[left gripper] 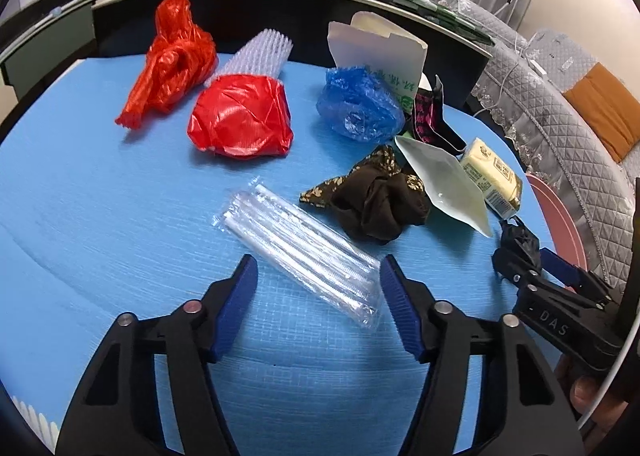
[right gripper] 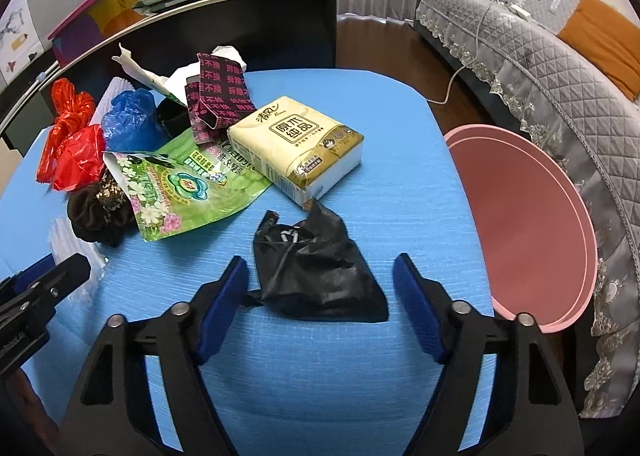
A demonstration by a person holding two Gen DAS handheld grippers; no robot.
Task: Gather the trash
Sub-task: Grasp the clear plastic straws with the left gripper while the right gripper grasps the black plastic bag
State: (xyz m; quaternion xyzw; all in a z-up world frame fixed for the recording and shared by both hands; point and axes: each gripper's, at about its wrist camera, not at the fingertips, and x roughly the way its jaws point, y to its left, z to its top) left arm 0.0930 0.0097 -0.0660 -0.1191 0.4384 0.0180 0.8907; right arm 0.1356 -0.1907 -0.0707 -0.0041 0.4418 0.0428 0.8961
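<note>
Two grippers hover over the blue counter (right gripper: 400, 127), fingers spread: left gripper (left gripper: 318, 298) astride a clear straw packet (left gripper: 300, 246), right gripper (right gripper: 320, 298) around a black bag (right gripper: 316, 268); pink bin (right gripper: 524, 232) beside it.

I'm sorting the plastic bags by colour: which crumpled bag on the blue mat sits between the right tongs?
The black bag, alone near the mat's front edge between the open right tongs; the red and blue bags lie farther back.

Blue mat (right gripper: 400, 159), black bag (right gripper: 320, 276), pink bin (right gripper: 532, 232).
</note>
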